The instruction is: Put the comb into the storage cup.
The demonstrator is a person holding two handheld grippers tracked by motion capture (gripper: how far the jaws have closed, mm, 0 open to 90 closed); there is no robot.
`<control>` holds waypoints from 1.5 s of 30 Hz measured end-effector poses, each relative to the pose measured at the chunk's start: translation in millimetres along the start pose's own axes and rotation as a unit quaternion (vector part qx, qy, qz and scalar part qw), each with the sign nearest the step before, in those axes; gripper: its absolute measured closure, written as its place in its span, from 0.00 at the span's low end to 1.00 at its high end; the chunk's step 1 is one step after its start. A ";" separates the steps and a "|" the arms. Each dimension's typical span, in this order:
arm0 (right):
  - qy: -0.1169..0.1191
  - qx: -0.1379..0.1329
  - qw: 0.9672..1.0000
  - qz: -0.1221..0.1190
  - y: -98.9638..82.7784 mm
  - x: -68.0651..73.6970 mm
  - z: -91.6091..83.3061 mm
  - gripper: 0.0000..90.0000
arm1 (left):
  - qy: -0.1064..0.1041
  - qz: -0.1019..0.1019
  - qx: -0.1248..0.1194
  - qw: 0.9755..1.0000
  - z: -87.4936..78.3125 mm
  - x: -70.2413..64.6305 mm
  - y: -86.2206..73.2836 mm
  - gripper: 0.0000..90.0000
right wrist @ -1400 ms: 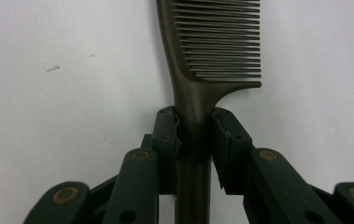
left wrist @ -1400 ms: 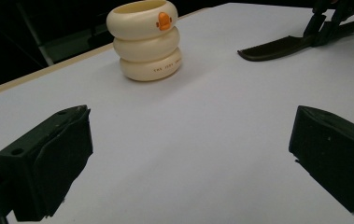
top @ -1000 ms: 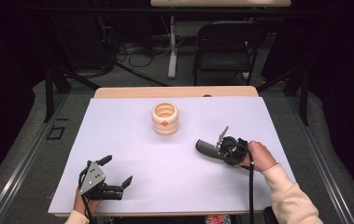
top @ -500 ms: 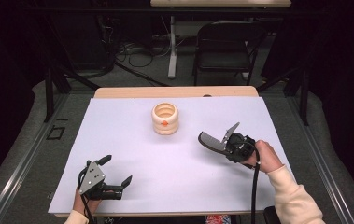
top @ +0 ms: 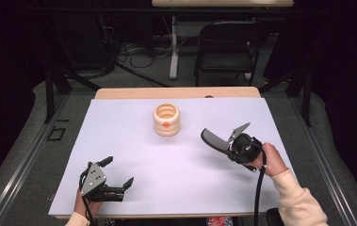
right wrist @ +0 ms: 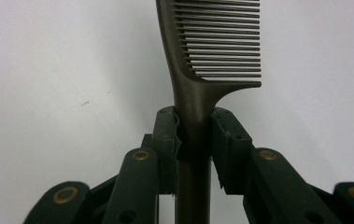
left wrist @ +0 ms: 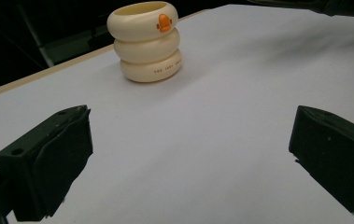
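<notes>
I'm holding my left gripper [top: 115, 174] low near the table's front edge, jaws standing wide apart (nothing between them). I'm keeping my right gripper [top: 221, 140] raised, pointing leftward, jaws clamped, forearm entering from below.

cream ringed holder [left wrist: 147, 42] | bottom ring: small orange print, "THE" readable, rest unclear

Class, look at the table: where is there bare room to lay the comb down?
Bare white sheet lies between the cream ringed cup and the left hand-held gripper, and at centre front. The comb, clamped in the right hand-held gripper, crowds the right side.
</notes>
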State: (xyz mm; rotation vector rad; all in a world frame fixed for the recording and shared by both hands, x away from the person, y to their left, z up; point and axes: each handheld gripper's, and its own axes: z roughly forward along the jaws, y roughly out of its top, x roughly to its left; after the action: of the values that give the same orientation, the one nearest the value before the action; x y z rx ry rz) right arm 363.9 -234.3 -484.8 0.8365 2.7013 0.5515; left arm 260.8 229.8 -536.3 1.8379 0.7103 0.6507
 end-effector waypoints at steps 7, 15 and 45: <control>0.000 -0.017 1.000 0.012 -0.9 -0.7 -1.4 0.81 | -0.001 0.000 0.000 1.000 -0.3 0.5 -0.2 0.00; 0.002 -0.032 0.999 0.016 -1.9 -1.2 -3.1 0.81 | -0.001 0.001 0.003 1.000 0.3 -0.2 -0.3 0.00; 0.005 -0.072 0.997 0.027 -0.9 -2.4 -10.4 0.81 | -0.001 -0.002 0.001 1.000 1.1 0.0 -0.4 0.00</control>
State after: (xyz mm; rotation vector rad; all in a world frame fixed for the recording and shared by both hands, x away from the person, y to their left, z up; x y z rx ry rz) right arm 361.8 -239.3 -475.6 0.8722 2.6161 0.7552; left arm 261.5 229.2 -537.1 1.8385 0.7146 0.6449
